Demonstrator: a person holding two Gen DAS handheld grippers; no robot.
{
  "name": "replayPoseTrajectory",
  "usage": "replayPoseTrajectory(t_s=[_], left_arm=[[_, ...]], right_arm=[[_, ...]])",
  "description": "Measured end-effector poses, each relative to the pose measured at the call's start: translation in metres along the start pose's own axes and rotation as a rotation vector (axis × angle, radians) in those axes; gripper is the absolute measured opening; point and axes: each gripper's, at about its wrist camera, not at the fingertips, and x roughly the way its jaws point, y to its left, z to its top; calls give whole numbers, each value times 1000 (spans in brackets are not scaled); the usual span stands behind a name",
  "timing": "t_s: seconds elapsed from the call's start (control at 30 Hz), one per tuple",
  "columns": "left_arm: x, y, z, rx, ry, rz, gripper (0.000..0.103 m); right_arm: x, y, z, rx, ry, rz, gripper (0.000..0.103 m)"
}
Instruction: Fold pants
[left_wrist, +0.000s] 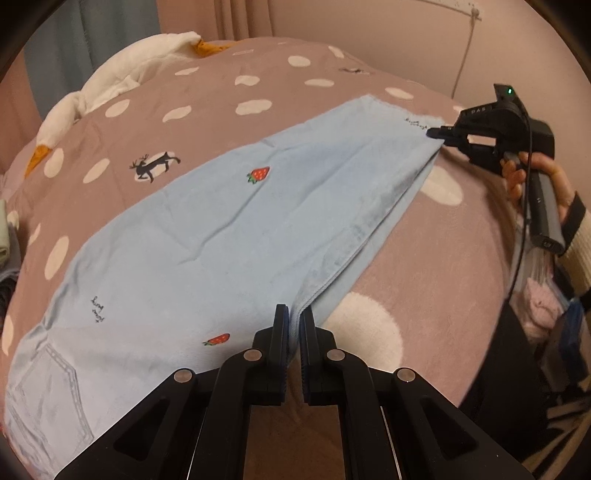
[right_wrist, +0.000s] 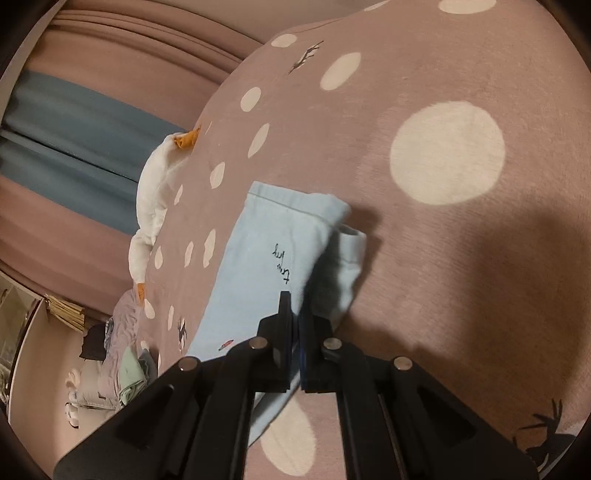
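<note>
A: Bedspread (left_wrist: 207, 88), mauve with white dots. Light blue pants (left_wrist: 207, 236) lie folded lengthwise across it.
B: Plush goose (left_wrist: 122, 77) at the far edge.
A: Left gripper (left_wrist: 293, 325) pinches the pants' stacked edge near the waist.
B: Right gripper (right_wrist: 295, 317) clamps the cuff end; hand (left_wrist: 535, 184) on its handle.

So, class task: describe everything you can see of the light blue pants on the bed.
The pants are light blue, soft and plush-looking, printed with red strawberries and small dark script, with a stitched pocket near the waist. They lie flat, one leg folded over the other, on the pink dotted bedspread. The left gripper is shut on their stacked edge, and the right gripper is shut on the cuff end.
</note>
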Motion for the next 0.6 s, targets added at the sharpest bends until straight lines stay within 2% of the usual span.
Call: replayPoseTrajectory(t_s=[0.03, 0.1, 0.13, 0.2, 0.3, 0.37, 0.47, 0.6], left_arm=[[4, 1, 0, -6, 15, 3, 4], [10, 2, -1, -32, 45, -17, 5], [8, 2, -2, -34, 42, -23, 4], [-2, 1, -5, -43, 28, -41, 4], [-19, 6, -10, -88, 12, -94, 4], [-32, 17, -13, -140, -20, -126, 5], [-35, 37, -10, -217, -42, -77, 5], [-30, 71, -11, -367, -43, -4, 5]], right_arm=[[7, -3, 3, -16, 25, -28, 4], [9, -11, 7, 46, 53, 3, 3], [4, -11, 9, 45, 38, 0, 5], [-12, -6, 10, 9, -26, -45, 21], [-29, 5, 7, -60, -57, -89, 23], [-33, 19, 1, -137, -51, -80, 23], [-19, 54, -15, -260, 46, -13, 23], [17, 111, -58, -454, 209, 89, 22]])
